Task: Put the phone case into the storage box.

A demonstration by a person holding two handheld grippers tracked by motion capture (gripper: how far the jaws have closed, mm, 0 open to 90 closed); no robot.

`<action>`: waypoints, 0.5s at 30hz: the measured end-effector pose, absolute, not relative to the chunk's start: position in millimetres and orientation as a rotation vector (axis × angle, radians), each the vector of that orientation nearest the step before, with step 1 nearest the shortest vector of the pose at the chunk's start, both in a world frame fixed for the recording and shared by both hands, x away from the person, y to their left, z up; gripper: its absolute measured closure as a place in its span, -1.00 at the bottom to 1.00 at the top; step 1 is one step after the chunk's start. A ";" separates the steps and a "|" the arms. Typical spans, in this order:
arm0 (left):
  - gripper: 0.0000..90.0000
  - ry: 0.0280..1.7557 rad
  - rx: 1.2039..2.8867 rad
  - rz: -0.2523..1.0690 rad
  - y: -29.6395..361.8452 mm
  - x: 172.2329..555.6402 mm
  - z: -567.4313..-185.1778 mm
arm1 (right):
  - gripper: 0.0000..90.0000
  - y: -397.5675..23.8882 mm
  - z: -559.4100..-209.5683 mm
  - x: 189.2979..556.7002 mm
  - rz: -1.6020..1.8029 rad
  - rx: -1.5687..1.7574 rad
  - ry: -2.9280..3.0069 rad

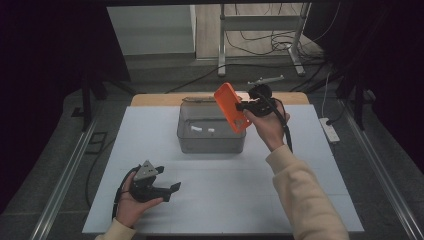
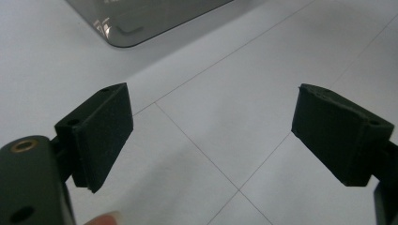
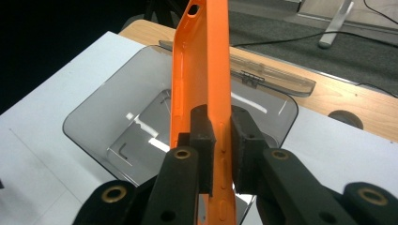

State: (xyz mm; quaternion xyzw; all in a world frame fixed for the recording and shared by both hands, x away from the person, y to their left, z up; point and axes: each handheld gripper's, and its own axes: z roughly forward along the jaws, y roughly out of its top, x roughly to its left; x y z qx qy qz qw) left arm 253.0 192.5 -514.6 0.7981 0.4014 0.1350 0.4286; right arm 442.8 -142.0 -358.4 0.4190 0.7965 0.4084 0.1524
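Left gripper (image 1: 167,189) rests low on the table (image 1: 225,200) near the person, jaws wide apart and empty; its own view shows bare table between the pads (image 2: 101,131).

Right gripper (image 1: 243,106) is clamped on an orange phone case (image 1: 231,106), held tilted in the air over the right side of the clear bin (image 1: 210,142). In the right gripper view the pads (image 3: 202,136) pinch the case (image 3: 206,70) near its lower end across its thin side wall, most of its length projecting beyond them.

Step in hand, by judgement: carrying the case to the bin. The next move calls for lowering it inside the walls, then opening the jaws. The bin's lid (image 3: 277,77) lies behind it.
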 end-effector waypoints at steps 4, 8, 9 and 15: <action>-0.71 0.997 1.993 0.336 192.6 253.0 -514.6 | 0.80 -141.2 -360.3 445.3 1.164 1.216 2.280; -0.71 0.996 1.992 0.336 192.8 253.2 -514.5 | 0.80 -138.3 -362.8 447.6 1.150 1.223 2.280; -0.71 0.996 1.991 0.336 192.7 253.3 -514.6 | 0.80 -137.3 -363.4 448.2 1.149 1.228 2.279; -0.71 0.995 1.993 0.334 192.5 252.6 -514.4 | 0.80 -134.8 -365.8 452.1 1.148 1.248 2.274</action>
